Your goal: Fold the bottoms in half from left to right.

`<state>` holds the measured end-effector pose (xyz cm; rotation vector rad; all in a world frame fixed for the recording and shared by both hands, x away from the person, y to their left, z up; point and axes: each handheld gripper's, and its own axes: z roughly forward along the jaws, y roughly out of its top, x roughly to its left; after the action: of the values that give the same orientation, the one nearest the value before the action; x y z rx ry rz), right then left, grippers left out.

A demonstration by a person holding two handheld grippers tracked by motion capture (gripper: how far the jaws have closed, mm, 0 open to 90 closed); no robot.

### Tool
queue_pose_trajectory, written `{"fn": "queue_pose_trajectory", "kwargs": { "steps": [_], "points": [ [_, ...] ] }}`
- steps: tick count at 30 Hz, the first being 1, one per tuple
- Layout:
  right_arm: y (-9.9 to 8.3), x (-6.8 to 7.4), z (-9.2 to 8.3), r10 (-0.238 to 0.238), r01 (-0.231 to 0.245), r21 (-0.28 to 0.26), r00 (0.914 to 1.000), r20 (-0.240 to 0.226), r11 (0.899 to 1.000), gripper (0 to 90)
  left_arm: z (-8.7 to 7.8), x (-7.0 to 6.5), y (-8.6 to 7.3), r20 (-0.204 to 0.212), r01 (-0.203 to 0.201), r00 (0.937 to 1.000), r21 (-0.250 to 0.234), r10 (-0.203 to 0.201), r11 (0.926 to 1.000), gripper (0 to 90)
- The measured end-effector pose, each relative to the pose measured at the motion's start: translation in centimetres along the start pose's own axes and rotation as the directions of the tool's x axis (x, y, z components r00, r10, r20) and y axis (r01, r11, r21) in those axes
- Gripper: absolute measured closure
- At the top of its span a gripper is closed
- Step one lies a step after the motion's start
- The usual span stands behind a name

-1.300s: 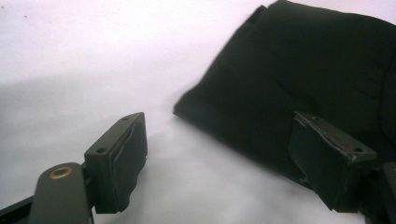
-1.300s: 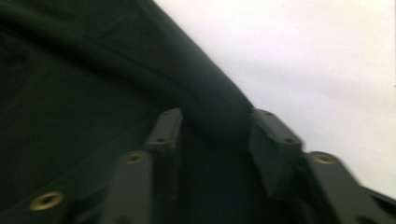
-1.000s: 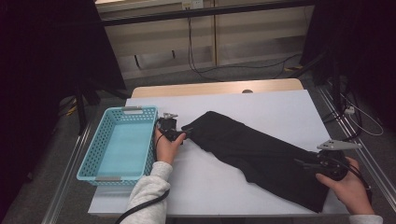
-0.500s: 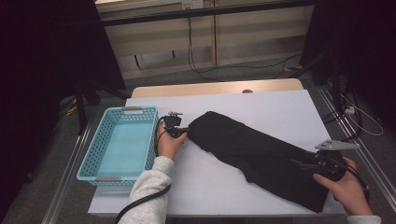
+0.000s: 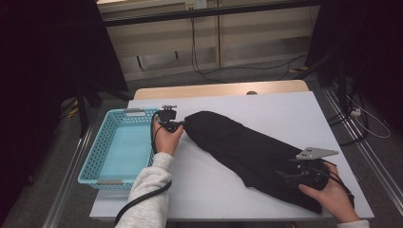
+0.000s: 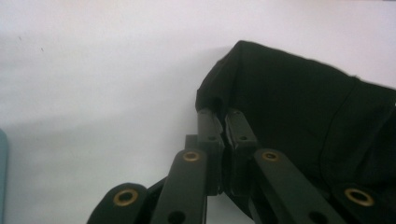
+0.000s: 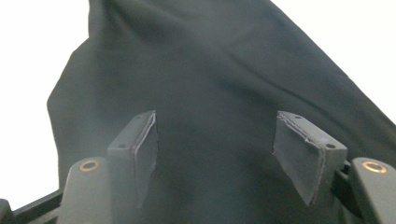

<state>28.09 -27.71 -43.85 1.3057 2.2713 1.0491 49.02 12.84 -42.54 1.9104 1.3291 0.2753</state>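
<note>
A black garment (image 5: 247, 152) is laid out long and slantwise across the white table, folded narrow (creased along its length), its far-left corner pinched and lifted, its near end lying flat.

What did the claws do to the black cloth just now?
The left claw has just closed on the near corner of the black cloth and raised it a bit. The right claw has been opening and hangs open over the cloth's other end. The blue basket stayed put.
</note>
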Motion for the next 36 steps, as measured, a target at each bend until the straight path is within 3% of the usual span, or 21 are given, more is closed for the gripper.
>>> {"fn": "queue_pose_trajectory", "kwargs": {
  "steps": [3, 5, 9, 11, 13, 18, 22, 24, 31, 33, 36],
  "points": [
    [0.2, 0.7, 0.5, -0.031, 0.031, 0.005, 0.9994, -0.016, 1.000, 30.0, -0.1, 0.0, -0.4, -0.011, 0.008, 0.9999, -0.003, -0.008, 1.0000, 86.8],
    [0.2, 1.0, 0.7, -0.027, 0.027, 0.000, 0.9994, -0.022, 1.000, 30.0, -0.3, 0.0, -0.4, -0.014, 0.010, 0.9998, -0.006, -0.010, 0.9999, 86.7],
    [0.4, 1.6, 1.5, -0.030, 0.030, 0.004, 0.9993, -0.022, 1.000, 36.6, -0.6, 0.1, -0.1, -0.022, 0.006, 0.9997, -0.007, -0.006, 1.0000, 86.7],
    [0.7, 1.4, 1.6, -0.031, 0.031, -0.014, 0.9994, 0.018, 0.999, 40.9, -0.8, 0.1, -0.1, -0.019, 0.008, 0.9998, -0.007, -0.008, 0.9999, 86.6],
    [0.9, 0.5, 1.3, -0.045, 0.047, -0.028, 0.9957, 0.081, 0.999, 41.2, -0.8, -0.1, -0.1, -0.018, -0.004, 0.9998, -0.001, 0.004, 1.0000, 86.6],
    [0.5, -3.7, 0.7, 0.027, -0.018, -0.053, 0.9832, 0.180, 0.998, 40.1, -0.6, 0.0, -0.5, -0.022, -0.009, 0.9997, 0.005, 0.009, 0.9999, 86.6],
    [0.6, -6.3, 0.5, 0.100, -0.080, -0.095, 0.9702, 0.221, 0.992, 43.5, -0.5, 0.0, -0.5, -0.023, -0.010, 0.9997, 0.004, 0.010, 0.9999, 86.7],
    [0.7, -7.0, 0.8, 0.131, -0.111, -0.101, 0.9679, 0.215, 0.989, 49.9, -0.5, 0.0, -0.6, -0.021, -0.011, 0.9997, 0.006, 0.011, 0.9999, 86.6],
    [1.6, -7.8, 2.9, 0.110, -0.103, -0.050, 0.9781, 0.177, 0.993, 55.6, -0.5, -0.4, -0.8, -0.011, -0.018, 0.9998, 0.000, 0.018, 0.9998, 86.6],
    [1.8, -7.7, 3.6, 0.092, -0.091, -0.013, 0.9807, 0.173, 0.996, 57.0, -0.6, -0.4, -0.8, -0.011, -0.016, 0.9998, -0.003, 0.016, 0.9999, 86.5],
    [2.0, -7.7, 4.2, 0.104, -0.102, -0.019, 0.9827, 0.153, 0.995, 66.5, -0.5, -0.4, -0.8, -0.014, -0.016, 0.9998, -0.007, 0.016, 0.9998, 86.5]
  ]
}}
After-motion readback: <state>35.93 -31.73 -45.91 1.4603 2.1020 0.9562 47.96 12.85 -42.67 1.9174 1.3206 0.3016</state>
